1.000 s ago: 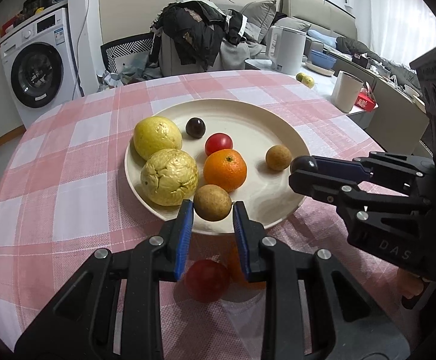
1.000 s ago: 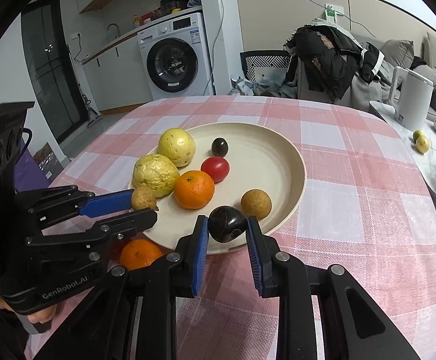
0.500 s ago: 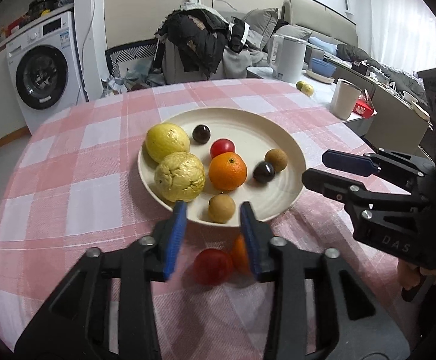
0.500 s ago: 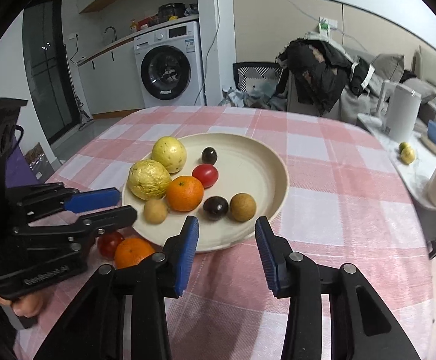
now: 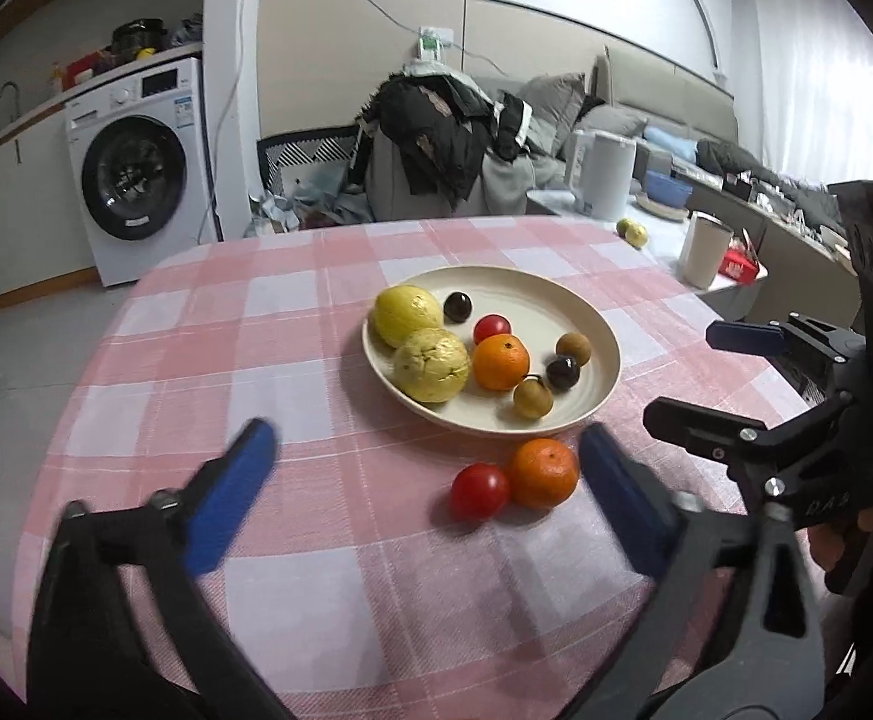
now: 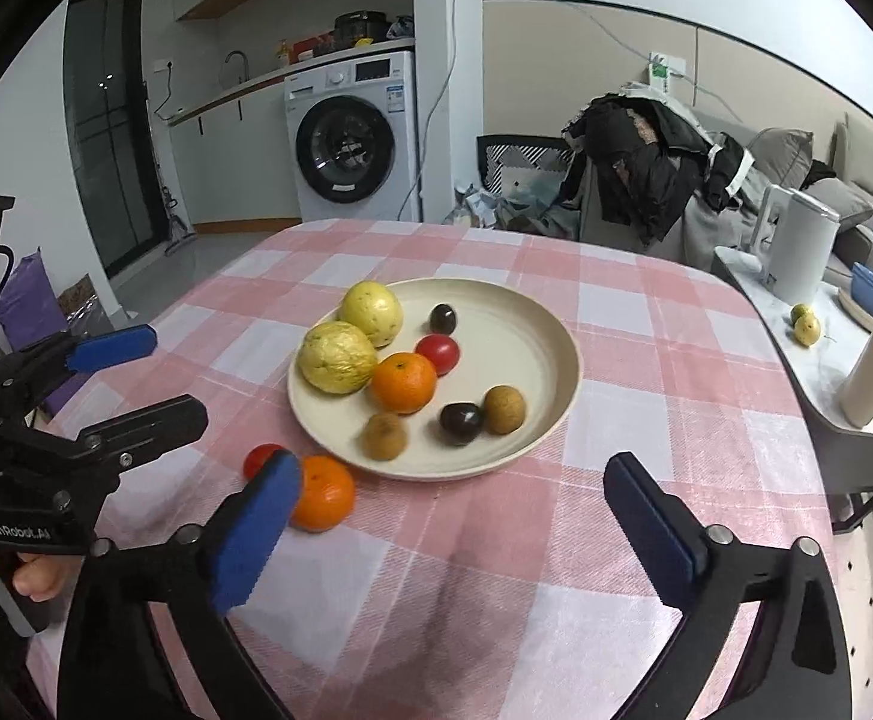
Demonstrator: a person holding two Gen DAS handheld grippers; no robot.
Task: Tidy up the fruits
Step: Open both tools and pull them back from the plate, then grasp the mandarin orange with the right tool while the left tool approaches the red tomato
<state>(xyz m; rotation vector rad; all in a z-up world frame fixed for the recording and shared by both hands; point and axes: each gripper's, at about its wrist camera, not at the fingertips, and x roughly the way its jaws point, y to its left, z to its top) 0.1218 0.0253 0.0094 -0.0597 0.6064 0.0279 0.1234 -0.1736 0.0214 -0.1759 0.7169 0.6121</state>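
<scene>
Fruit mostly gathered on the cream plate [image 6: 562, 384]: two yellow guava-like fruits, one orange [image 6: 404, 382], one tomato, two dark plums, two small brown longan-like fruits. Left off the plate, on the pink checked surface [image 6: 646, 360] just beside its near rim: a second orange [image 5: 543, 473] and a red tomato [image 5: 479, 491], touching each other.

Left tongs [image 5: 424, 498] opening, blue pads far apart, nothing between them but cloth and the two stray fruits ahead. Right tongs [image 6: 454, 516] likewise opening, empty, near the plate's front edge.

Likely next: picking up the two strays and setting them on the plate.

Risks from here:
- Round fruit rolling away if nudged by one pad before the other closes
- Tomato and orange touching, so grabbing one may push the other toward the surface edge
- Soft tomato bruised or split by a hard squeeze
- Both tongs crowding the same spot by the plate's near rim and colliding
- Plate already crowded on its near side; dropped fruit could knock a small longan over the rim
</scene>
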